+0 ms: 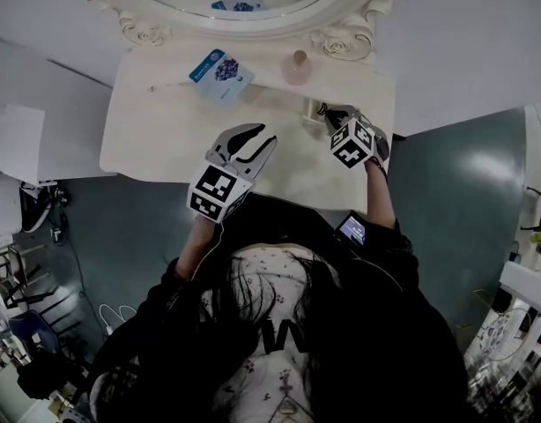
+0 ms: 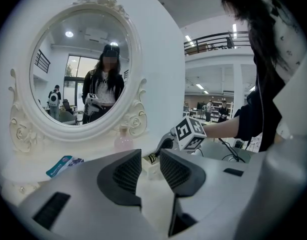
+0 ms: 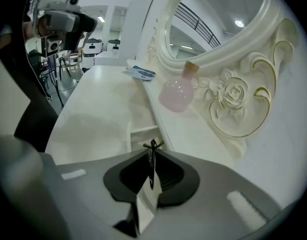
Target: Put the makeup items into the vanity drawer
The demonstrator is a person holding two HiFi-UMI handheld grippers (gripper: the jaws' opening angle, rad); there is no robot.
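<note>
The right gripper (image 3: pixel 151 156) has its jaws pinched fully together on a thin white item (image 3: pixel 147 196). It's flat like a tag, with a black loop sticking out past the tips. My worry is that the grip is only on a sliver of something flimsy. If the jaws twist or ease off too early it could slide out, or the loop could snag on a jaw when it's let go.

The item sits right in the pinch, edge-on, with its lower part running back between the jaws. Just beyond the tips is a small white open box shape (image 3: pixel 136 132) on the counter (image 1: pixel 165 130). I take that to be the drawer, though I can't tell for sure. Dropping from here could miss it.

A pink bottle (image 3: pixel 177 93) stands near, against the mirror base (image 3: pixel 228 109), so a wide swing could knock it. A blue packet (image 3: pixel 141 73) lies further back.

The left gripper (image 2: pixel 151 166) hovers over the counter with its jaws a bit apart, holding 0 things.
</note>
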